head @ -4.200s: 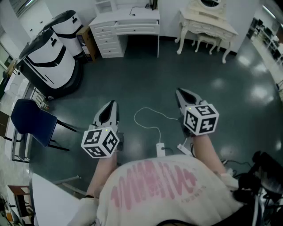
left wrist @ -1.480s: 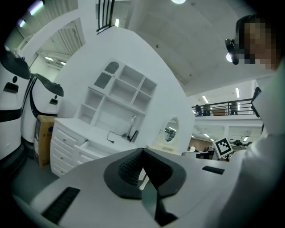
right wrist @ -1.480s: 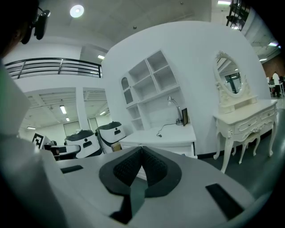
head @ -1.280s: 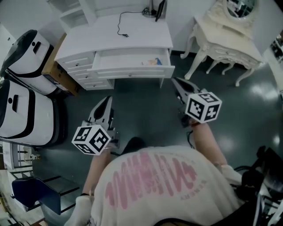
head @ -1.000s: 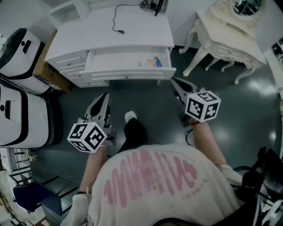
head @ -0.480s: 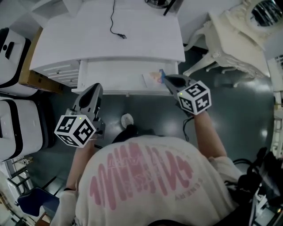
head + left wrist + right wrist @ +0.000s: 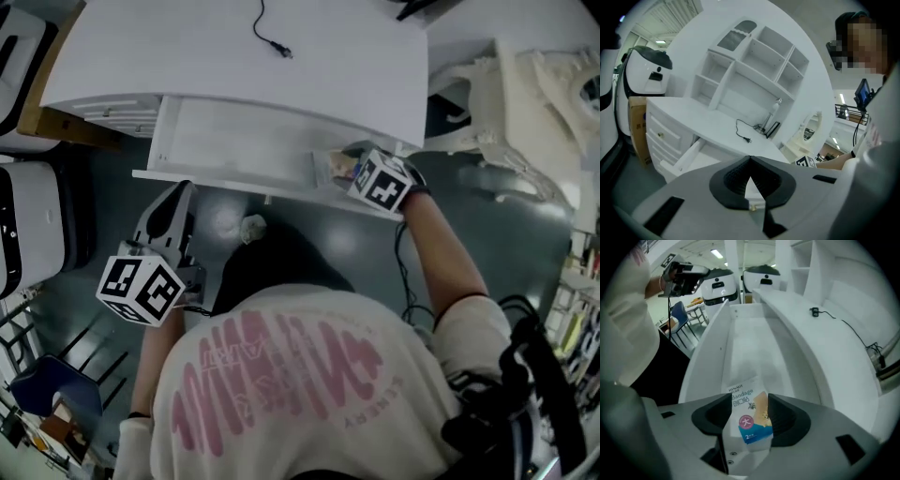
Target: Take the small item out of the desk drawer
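The white desk has its wide drawer pulled out. At the drawer's right end lies a small bandage packet, white with blue and orange print. My right gripper is down inside the drawer. In the right gripper view its jaws are opening around the packet, which lies flat between the two pads of the right gripper. My left gripper hangs in front of the drawer's left part, over the floor. In its own view the left gripper is shut with nothing in it.
A black cable with a plug lies on the desk top. A cream dressing table stands to the right. A white and black machine and a cardboard box are at the left. A blue chair stands behind.
I have come right up to the desk. The right gripper went forward and down into the drawer over the packet, and its jaws have parted. The left gripper stayed low in front.
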The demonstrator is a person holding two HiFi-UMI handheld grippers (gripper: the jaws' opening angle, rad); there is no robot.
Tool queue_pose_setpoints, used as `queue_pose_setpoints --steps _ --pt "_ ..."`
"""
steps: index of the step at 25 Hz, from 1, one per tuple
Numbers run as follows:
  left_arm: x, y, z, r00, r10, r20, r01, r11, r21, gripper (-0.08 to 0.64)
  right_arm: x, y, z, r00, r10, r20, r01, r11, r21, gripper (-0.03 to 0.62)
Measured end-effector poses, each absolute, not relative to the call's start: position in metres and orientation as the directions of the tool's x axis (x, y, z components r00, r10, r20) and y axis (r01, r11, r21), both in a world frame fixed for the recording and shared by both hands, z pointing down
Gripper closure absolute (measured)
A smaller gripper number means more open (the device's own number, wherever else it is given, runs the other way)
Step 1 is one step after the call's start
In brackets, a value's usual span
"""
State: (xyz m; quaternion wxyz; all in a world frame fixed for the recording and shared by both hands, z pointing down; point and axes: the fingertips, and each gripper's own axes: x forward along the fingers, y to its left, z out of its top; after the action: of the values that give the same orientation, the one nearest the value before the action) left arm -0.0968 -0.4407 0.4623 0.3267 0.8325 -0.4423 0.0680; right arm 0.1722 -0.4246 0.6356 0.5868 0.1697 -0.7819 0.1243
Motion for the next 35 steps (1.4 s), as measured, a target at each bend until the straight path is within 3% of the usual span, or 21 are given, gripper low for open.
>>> queue_pose_setpoints --steps 8,23,27,35 --pt "-0.120 -0.411 0.490 0.479 -0.742 0.469 -0.844 -0.243 0.479 0.531 0.177 -0.428 0.676 -0.185 -0.005 0.983 -0.192 0.981 -0.031 0.256" --pt "-0.126 -0.376 0.485 0.397 -0.786 0.475 -0.874 -0.166 0.457 0.531 0.180 -0.417 0.697 -0.226 0.130 0.965 -0.220 0.959 -0.181 0.221" --pt "-0.129 -0.373 0.482 0.387 -0.793 0.470 -0.877 -0.160 0.453 0.532 0.187 -0.405 0.691 -0.190 0.186 0.964 -0.156 0.964 -0.217 0.167" --pt "-0.131 -0.372 0.482 0.390 -0.789 0.475 -0.877 -0.160 0.454 0.531 0.191 -0.398 0.710 -0.100 0.116 0.988 -0.052 0.991 -0.122 0.123"
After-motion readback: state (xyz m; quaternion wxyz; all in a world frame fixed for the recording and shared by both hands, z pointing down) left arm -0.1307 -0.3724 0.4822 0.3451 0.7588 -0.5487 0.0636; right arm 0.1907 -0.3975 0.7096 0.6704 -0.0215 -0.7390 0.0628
